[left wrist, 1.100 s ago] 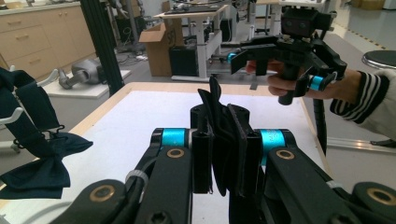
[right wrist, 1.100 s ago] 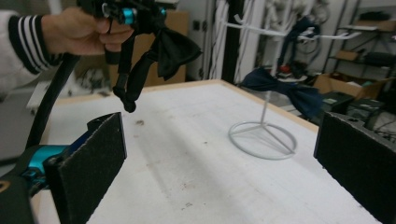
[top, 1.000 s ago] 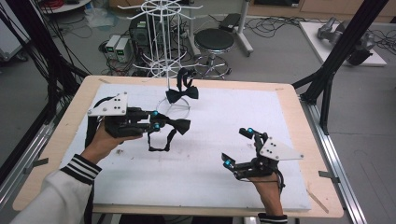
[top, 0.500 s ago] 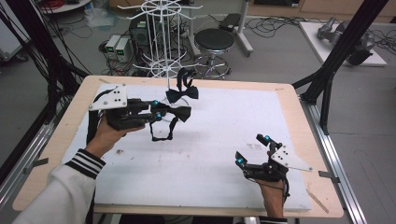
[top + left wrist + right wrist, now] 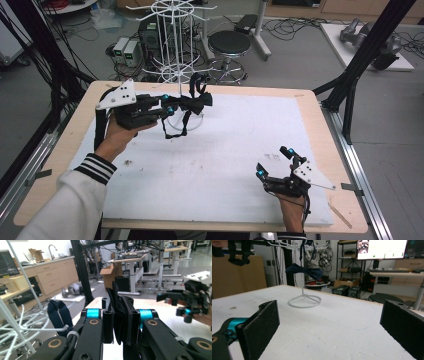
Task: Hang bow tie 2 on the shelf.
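My left gripper (image 5: pixel 172 107) pinches a black fabric bow tie (image 5: pixel 192 104) between its padded jaws, held above the far left of the white foam board (image 5: pixel 215 165), just beside the thin white wire rack (image 5: pixel 175 30). A second, navy bow tie (image 5: pixel 305 270) hangs from that rack's arms. My right gripper (image 5: pixel 272 167) rests low near the board's near right edge, jaws spread wide with nothing between them; open board lies ahead.

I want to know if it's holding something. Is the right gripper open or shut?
Open. In the right gripper view the right gripper has its two black pads far apart, with bare white table between them and nothing gripped.
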{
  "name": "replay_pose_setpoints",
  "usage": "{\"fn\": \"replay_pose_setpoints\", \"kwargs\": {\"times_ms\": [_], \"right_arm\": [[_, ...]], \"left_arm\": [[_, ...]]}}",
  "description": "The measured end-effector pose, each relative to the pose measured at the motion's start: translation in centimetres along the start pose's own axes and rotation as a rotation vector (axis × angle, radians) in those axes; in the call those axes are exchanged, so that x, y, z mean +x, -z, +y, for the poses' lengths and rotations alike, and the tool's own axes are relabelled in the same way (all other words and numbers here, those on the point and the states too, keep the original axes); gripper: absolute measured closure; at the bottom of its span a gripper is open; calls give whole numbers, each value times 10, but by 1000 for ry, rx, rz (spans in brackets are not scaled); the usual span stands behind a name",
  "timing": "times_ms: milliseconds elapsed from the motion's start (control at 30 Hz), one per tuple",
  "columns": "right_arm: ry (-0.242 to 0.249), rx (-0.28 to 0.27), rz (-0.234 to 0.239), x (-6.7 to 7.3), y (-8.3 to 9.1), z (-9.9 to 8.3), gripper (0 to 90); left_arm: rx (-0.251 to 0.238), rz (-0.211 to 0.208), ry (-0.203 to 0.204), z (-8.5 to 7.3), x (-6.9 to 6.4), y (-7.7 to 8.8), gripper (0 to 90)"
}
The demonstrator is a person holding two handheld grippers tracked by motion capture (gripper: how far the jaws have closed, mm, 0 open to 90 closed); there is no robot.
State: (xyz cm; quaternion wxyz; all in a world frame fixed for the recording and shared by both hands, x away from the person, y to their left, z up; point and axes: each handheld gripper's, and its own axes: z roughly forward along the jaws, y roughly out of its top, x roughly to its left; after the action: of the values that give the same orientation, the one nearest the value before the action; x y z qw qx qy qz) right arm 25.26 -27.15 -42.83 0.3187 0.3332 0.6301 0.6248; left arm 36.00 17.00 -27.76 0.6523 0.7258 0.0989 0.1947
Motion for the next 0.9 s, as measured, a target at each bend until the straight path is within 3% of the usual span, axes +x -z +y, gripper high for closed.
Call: {"fn": "replay_pose_setpoints", "kwargs": {"times_ms": [200,500,900], "right_arm": [[13,11,-2,3,-1,-9,17],[36,21,-12,4,-5,-15,17],[20,28,-43,2,-5,-25,17]], "left_arm": [[-22,53,-5,2,8,-3,801],[13,127,0,3,17,-10,802],[57,226,5,6,24,-20,801]]}}
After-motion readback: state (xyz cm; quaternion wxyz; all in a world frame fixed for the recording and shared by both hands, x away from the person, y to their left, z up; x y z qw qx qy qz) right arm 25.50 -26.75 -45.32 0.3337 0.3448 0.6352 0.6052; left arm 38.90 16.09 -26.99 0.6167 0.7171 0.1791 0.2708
